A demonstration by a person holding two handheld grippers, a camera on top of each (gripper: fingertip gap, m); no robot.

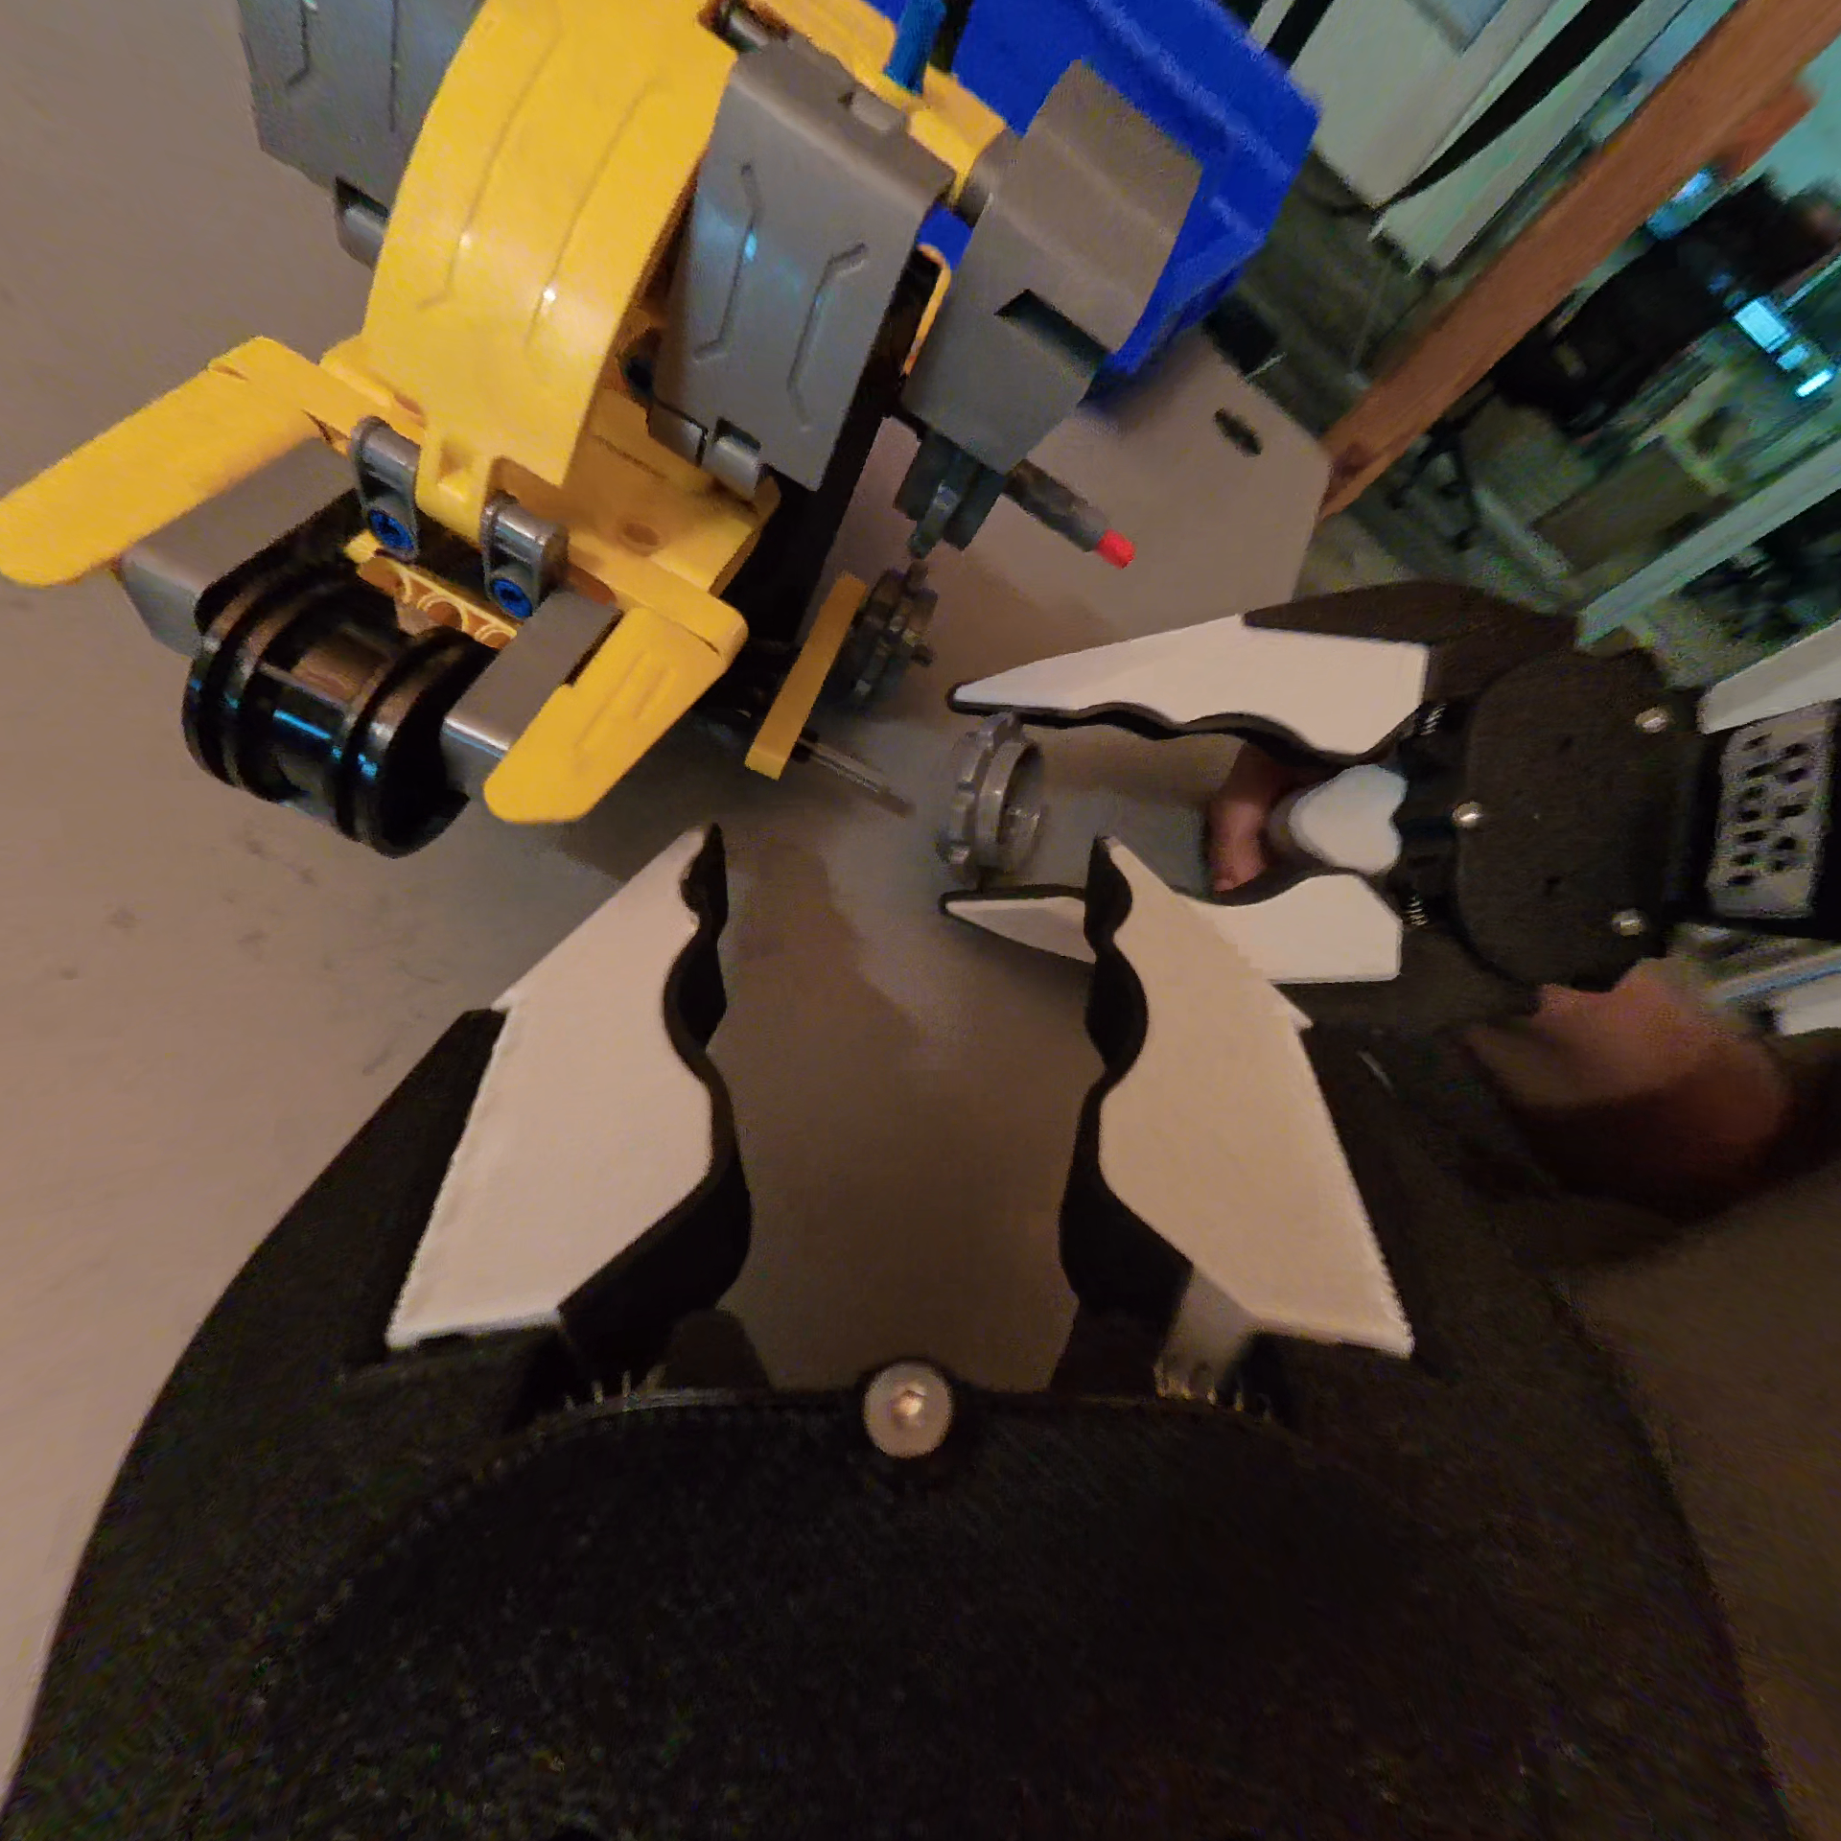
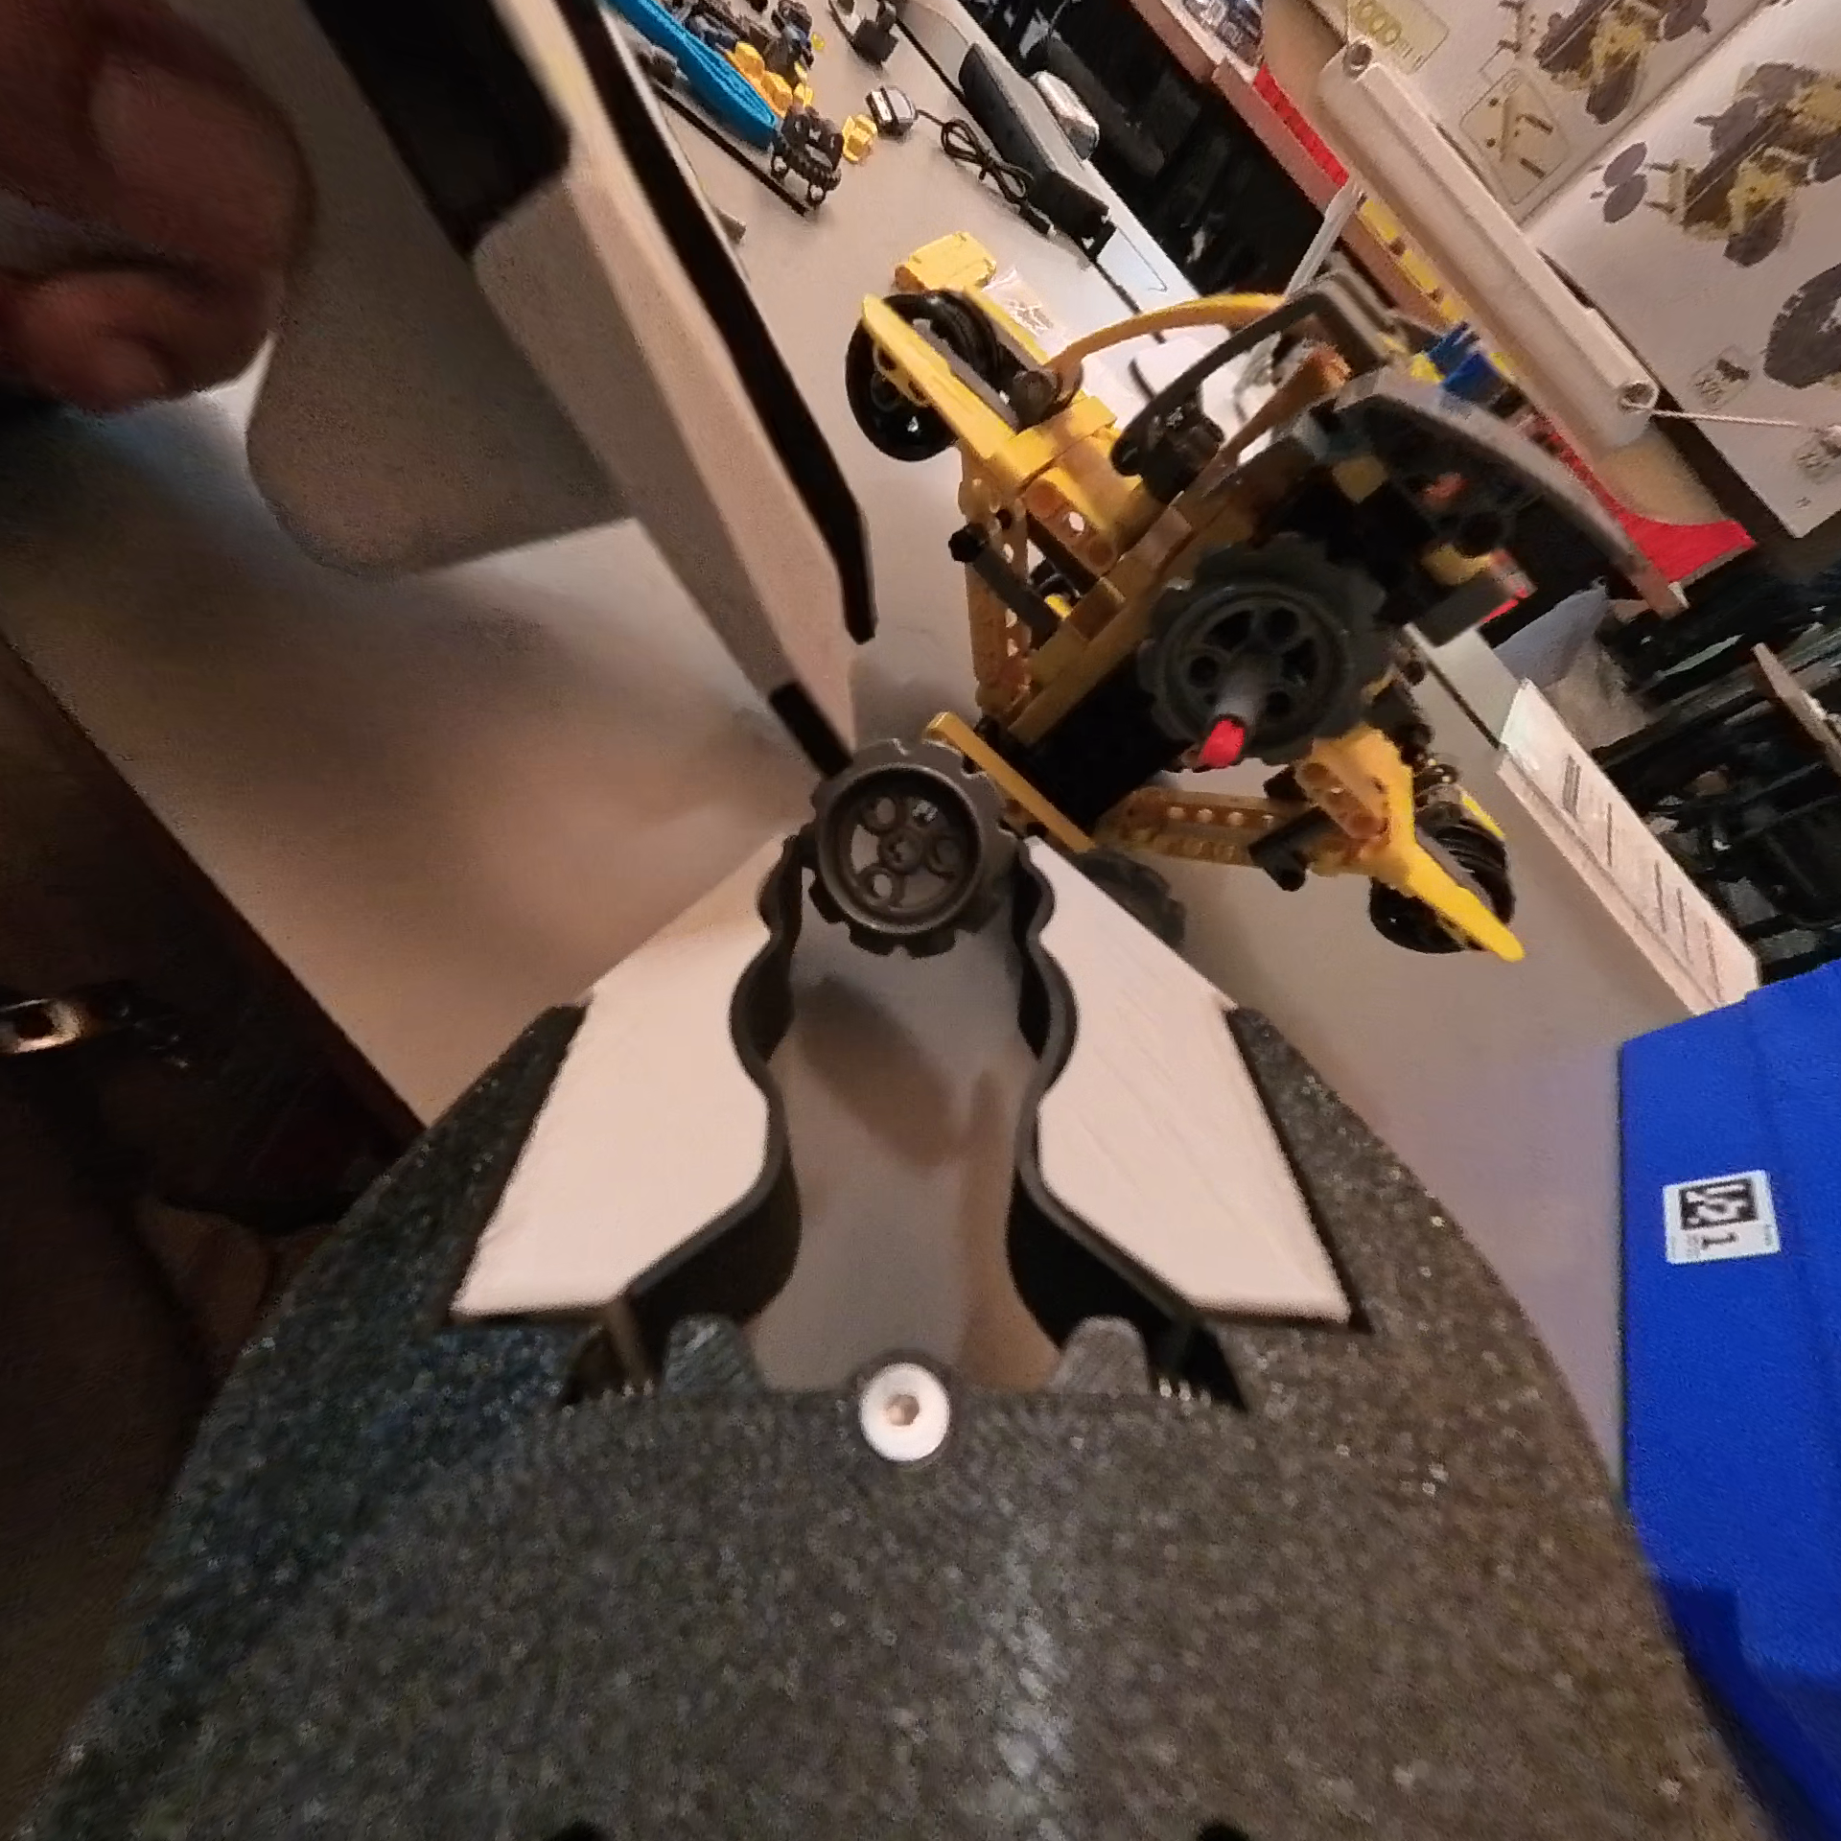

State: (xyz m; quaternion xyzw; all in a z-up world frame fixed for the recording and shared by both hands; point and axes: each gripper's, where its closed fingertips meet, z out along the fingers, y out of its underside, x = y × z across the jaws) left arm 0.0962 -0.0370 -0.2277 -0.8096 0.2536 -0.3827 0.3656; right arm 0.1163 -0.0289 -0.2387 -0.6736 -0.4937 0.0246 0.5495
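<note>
A yellow and grey brick-built vehicle (image 1: 558, 329) stands on the grey table (image 1: 149, 946), just beyond my left gripper (image 1: 905, 855), which is open and empty. My right gripper (image 2: 907, 849) is shut on a small dark grey toothed wheel (image 2: 902, 859) and holds it close to the vehicle's (image 2: 1146, 618) side. A like wheel (image 2: 1265, 643) sits on an axle with a red tip (image 2: 1223, 742). In the left wrist view the right gripper (image 1: 951, 800) comes in from the right with the wheel (image 1: 986, 807), near the red-tipped axle (image 1: 1114, 548).
A blue bin (image 2: 1743, 1445) with a square marker tag stands to the right, behind the vehicle in the left wrist view (image 1: 1176, 130). Loose parts and cables (image 2: 797, 110) lie on the far bench. Printed sheets (image 2: 1694, 149) hang on the wall. A hand (image 2: 139, 199) shows top left. The tips of both grippers are at nearly the same place. My right tips are roughly 5 cm from the red-tipped axle (image 1: 1114, 548). The right camera catches it too, in the right wrist view (image 2: 1216, 748).
</note>
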